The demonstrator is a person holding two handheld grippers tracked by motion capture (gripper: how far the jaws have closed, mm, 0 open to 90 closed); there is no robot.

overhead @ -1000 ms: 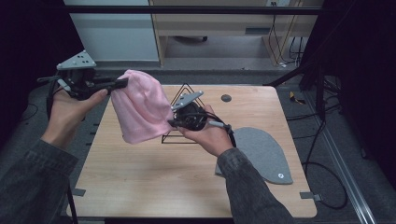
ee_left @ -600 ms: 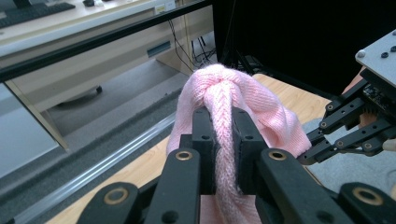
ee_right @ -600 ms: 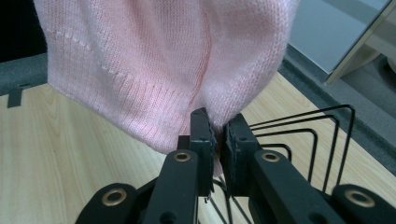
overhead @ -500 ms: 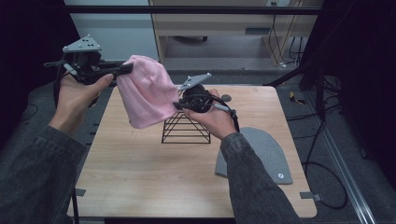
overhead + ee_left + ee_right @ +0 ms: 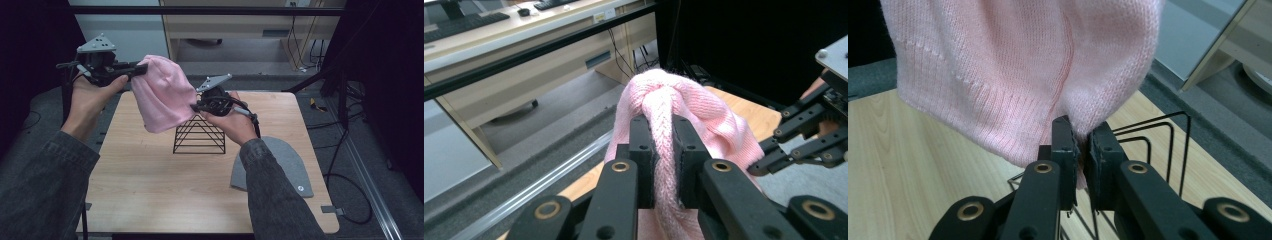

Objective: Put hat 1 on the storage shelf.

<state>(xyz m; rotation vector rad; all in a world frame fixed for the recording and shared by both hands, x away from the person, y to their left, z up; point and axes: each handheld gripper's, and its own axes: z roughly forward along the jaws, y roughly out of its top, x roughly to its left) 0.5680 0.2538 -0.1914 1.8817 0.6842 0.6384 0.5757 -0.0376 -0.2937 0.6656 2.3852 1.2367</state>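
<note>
The left gripper [image 5: 663, 165] has its jaws clamped on a bunched fold of the soft pink knit hat [image 5: 162, 97]; the right gripper [image 5: 1079, 160] pinches its ribbed hem; the hat hangs between them above the black wire stand [image 5: 199, 135] on the wooden table [image 5: 150, 185].

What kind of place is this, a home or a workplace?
Most likely a lab or office set up for recording. A wooden table sits inside a dark frame, cables run over the floor, and a desk with a keyboard stands behind.
</note>
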